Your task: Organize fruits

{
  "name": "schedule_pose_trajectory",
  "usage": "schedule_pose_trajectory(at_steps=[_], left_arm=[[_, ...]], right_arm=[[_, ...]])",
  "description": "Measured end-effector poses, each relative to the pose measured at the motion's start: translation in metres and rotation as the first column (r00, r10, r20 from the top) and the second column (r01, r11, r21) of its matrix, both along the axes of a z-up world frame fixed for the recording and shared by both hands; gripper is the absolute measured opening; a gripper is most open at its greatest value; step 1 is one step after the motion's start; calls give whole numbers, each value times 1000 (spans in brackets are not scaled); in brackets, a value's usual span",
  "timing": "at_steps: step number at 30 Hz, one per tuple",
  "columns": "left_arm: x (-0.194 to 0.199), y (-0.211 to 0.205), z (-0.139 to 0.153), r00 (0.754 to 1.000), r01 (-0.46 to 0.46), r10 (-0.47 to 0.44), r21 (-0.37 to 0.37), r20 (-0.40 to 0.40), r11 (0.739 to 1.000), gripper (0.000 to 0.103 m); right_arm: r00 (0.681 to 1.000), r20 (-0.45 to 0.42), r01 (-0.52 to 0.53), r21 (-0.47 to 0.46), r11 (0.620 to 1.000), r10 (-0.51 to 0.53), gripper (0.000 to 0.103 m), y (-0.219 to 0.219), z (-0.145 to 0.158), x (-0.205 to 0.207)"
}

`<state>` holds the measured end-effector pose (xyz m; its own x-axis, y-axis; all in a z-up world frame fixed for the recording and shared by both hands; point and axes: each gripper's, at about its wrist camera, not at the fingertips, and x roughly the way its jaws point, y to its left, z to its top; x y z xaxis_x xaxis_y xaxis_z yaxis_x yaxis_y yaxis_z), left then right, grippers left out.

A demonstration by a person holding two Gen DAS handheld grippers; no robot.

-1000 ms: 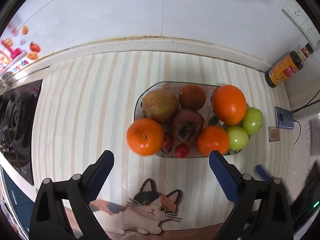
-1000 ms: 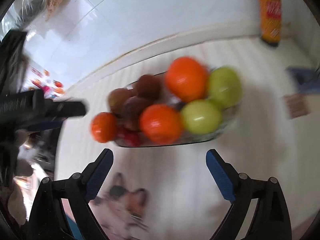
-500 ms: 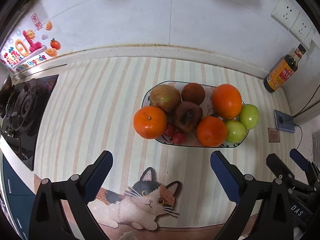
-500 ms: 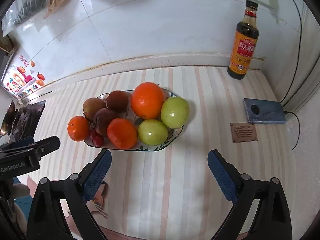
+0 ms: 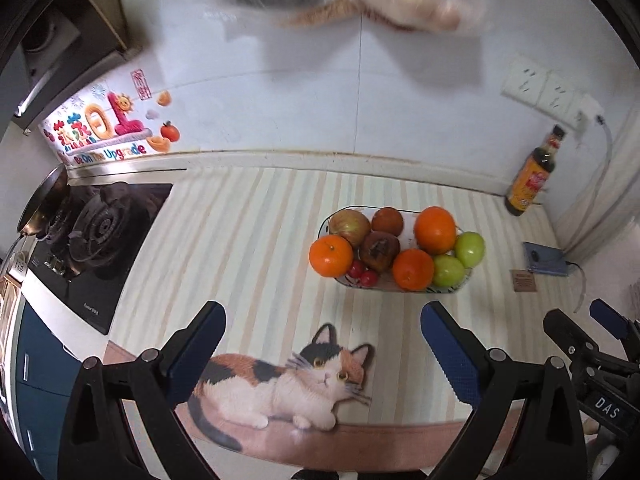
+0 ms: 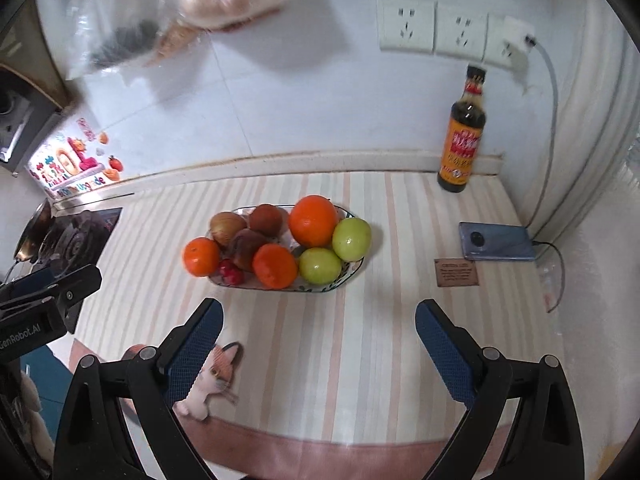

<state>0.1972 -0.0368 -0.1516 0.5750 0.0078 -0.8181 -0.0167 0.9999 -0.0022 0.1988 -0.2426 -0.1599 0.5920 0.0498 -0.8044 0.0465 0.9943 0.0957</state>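
As seen from my left wrist camera, the left gripper (image 5: 322,330) hangs above the striped mat (image 5: 248,240) with its jaws spread wide and nothing between them. Beyond the fingertips sits the fruit bowl (image 5: 460,286), near the right half of the counter. I count three oranges: one (image 5: 331,255) overhanging the bowl's left rim, one (image 5: 435,230) at the back, one (image 5: 413,269) at the front. Two green apples (image 5: 470,249) lie touching on the right side. A reddish apple (image 5: 349,226), two dark brown fruits (image 5: 380,251) and small red fruits (image 5: 362,273) fill the remainder. A cat print (image 5: 288,384) lies on the mat below the jaws. A gas hob (image 5: 92,236) is at left, a sauce bottle (image 5: 532,176) at the back right corner, a phone (image 5: 546,258) beside the wall. My other tool shows at the lower right edge.

From my right wrist camera, the right gripper (image 6: 318,326) is likewise fully parted and empty, clear of the bowl (image 6: 352,270). All fruit rests in or on the bowl, the left orange (image 6: 201,257) at its rim. The bottle (image 6: 462,140) stands upright against the wall under the sockets (image 6: 434,26); the phone (image 6: 498,241) lies plugged in, a small brown card (image 6: 456,272) just in front of it. Blurred plastic bags (image 6: 180,8) hang overhead.
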Motion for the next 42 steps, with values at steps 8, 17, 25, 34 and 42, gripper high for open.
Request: schedule_pose_trajectory(at_steps=[8,17,25,34,42], left_arm=[[-85,20,42,994,69,-69,4,87,998,100],[-153,23,77,984,102,-98,-16,149,995,100],[-186,12,90,980,100,-92,-36,176,994,100],[-182,2,85,985,79,-75,-22,155,997,100],[-148,-2,69,990,41,-43,23,131,999,103]], right_arm=[[997,77,19,-8,1000,-18,99,31,55,-97],[987,159,32,-21,999,-28,99,45,111,-189],[981,190,30,-24,999,-25,99,32,138,-228],[983,185,14,-10,1000,-12,103,19,138,-231],[988,154,0,27,1000,-4,103,9,116,-191]])
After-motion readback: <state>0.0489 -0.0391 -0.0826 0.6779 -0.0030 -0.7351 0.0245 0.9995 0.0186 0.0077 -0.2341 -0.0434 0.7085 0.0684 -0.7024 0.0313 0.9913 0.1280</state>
